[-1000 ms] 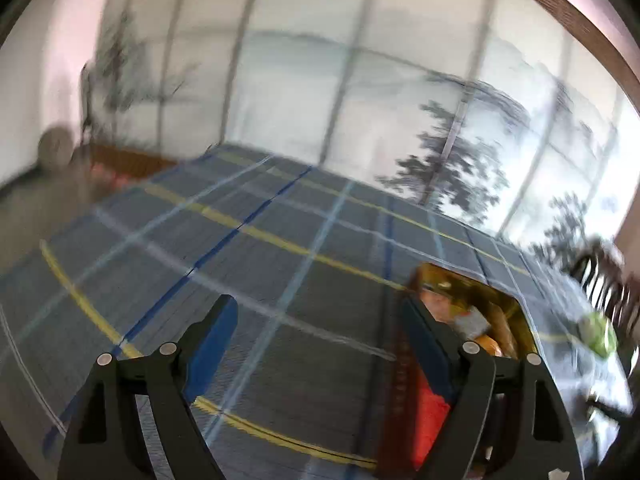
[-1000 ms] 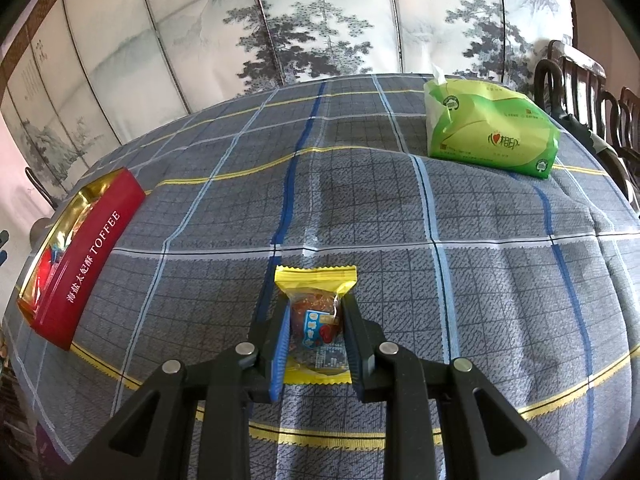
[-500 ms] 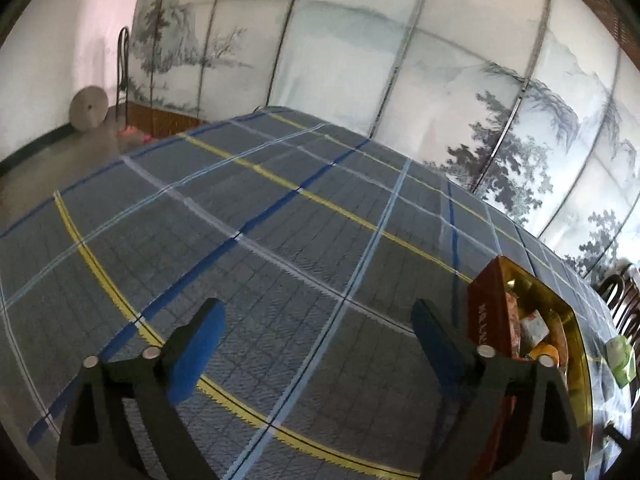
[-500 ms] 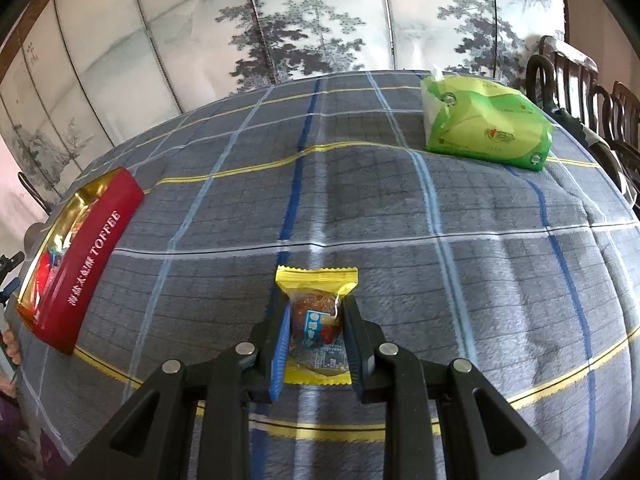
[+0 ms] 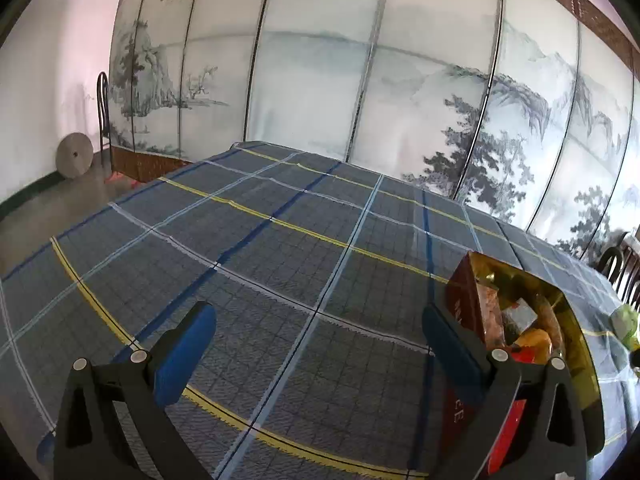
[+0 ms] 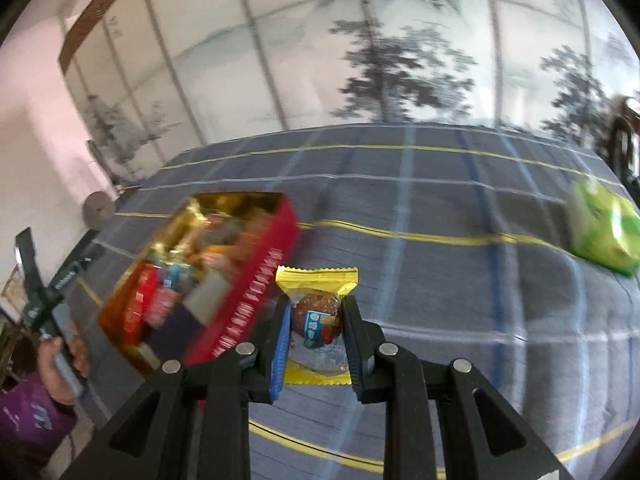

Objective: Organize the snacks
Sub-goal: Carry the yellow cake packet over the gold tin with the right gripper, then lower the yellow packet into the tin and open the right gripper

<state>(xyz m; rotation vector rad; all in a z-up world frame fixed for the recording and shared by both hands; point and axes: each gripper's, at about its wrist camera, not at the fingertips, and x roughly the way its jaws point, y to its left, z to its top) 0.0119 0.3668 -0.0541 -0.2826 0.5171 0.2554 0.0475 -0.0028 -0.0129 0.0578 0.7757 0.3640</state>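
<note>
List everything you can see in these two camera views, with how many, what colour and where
Snack packet: one, yellow with clear window, clamped in the right gripper, beside the box.
Toffee box: one, red outside, gold inside, open, on the table, holding assorted wrapped snacks.
Tissue pack: one, green, far right of the table.
Tablecloth: one, grey-blue plaid with yellow and blue lines, covering the table.
Painted screen: pale panels with ink trees, behind the table.
Round disc: one, grey, leaning on the wall at the floor.
Chairs: dark wood, at the table's far right; count unclear.
Left gripper: black with blue pads, open, empty, next to the box.
Right gripper: black with blue pads, shut on the packet.
</note>
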